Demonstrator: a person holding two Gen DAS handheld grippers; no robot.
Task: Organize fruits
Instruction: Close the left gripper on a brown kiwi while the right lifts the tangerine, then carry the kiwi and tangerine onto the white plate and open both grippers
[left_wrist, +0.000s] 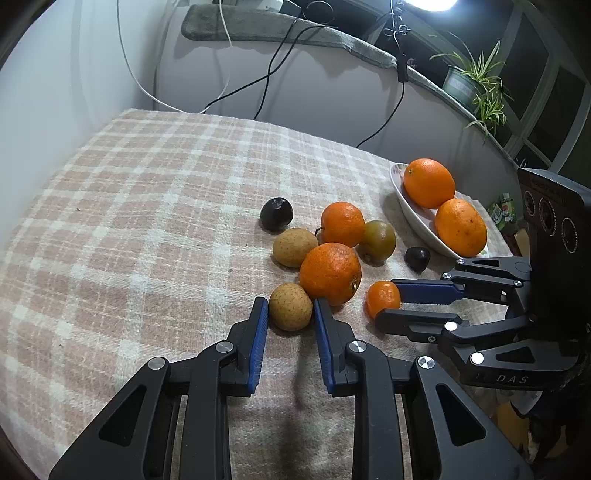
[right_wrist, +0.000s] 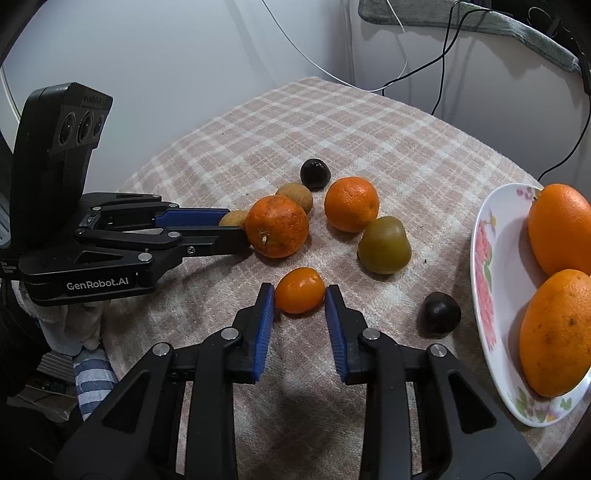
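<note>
My left gripper (left_wrist: 290, 309) is open, its fingers on either side of a tan round fruit (left_wrist: 290, 306) on the checked cloth; it also shows in the right wrist view (right_wrist: 236, 229). My right gripper (right_wrist: 300, 300) is open around a small orange kumquat (right_wrist: 300, 290), also seen from the left (left_wrist: 383, 298). A large mandarin (left_wrist: 330, 273) sits just behind the tan fruit. A white floral plate (right_wrist: 484, 295) holds two big oranges (right_wrist: 557, 332).
Another mandarin (right_wrist: 351, 203), a green-brown fruit (right_wrist: 384, 245), a second tan fruit (left_wrist: 294, 247) and two dark round fruits (right_wrist: 439, 314) (right_wrist: 314, 173) lie on the cloth (left_wrist: 147, 221). Cables hang behind. A potted plant (left_wrist: 476, 85) stands on the sill.
</note>
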